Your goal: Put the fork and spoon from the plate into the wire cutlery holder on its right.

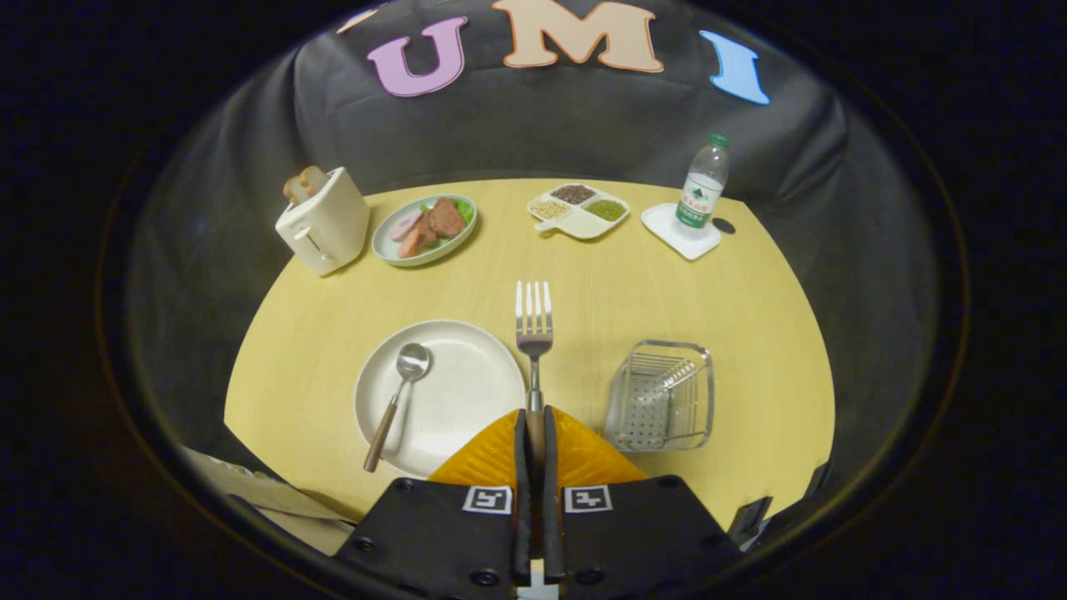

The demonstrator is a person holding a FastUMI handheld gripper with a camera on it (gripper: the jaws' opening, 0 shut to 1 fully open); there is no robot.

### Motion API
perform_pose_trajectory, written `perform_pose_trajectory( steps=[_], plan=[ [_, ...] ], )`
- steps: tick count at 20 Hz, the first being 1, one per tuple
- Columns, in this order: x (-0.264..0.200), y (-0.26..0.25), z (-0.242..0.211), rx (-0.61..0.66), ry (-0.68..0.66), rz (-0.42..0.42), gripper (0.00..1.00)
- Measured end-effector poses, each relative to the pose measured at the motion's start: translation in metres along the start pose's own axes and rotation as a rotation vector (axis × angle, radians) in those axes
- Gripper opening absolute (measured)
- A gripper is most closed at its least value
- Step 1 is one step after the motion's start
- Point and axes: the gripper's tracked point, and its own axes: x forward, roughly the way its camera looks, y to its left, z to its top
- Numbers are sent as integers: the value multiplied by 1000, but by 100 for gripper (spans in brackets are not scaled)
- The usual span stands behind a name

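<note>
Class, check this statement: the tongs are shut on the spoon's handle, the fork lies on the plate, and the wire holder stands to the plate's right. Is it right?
Not quite: the two are swapped. In the gripper view the tongs are shut on the fork, and the spoon lies on the plate. The wire holder does stand to the plate's right.

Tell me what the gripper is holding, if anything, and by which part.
The gripper is shut on the fork, holding it by its handle, tines pointing away.

Soft overhead light, table [600, 292] evenly bright, backdrop dim. Short soft shadows under fork [533, 321] and bottle [703, 187]. Centre sharp; heavy fisheye bending, slight softness near edges. No glare.
</note>
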Motion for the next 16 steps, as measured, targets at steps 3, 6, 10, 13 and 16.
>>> perform_pose_trajectory(
  steps=[3,6,10,13,16],
  plan=[
    [-7,-22,0,10,12,-25,9],
    [-10,-41,-1,23,30,-43,9],
    [-13,-65,-15,35,99,-65,9],
    [-13,-74,-28,50,156,-67,9],
    [-12,-80,-37,54,211,-68,9]
  ],
)
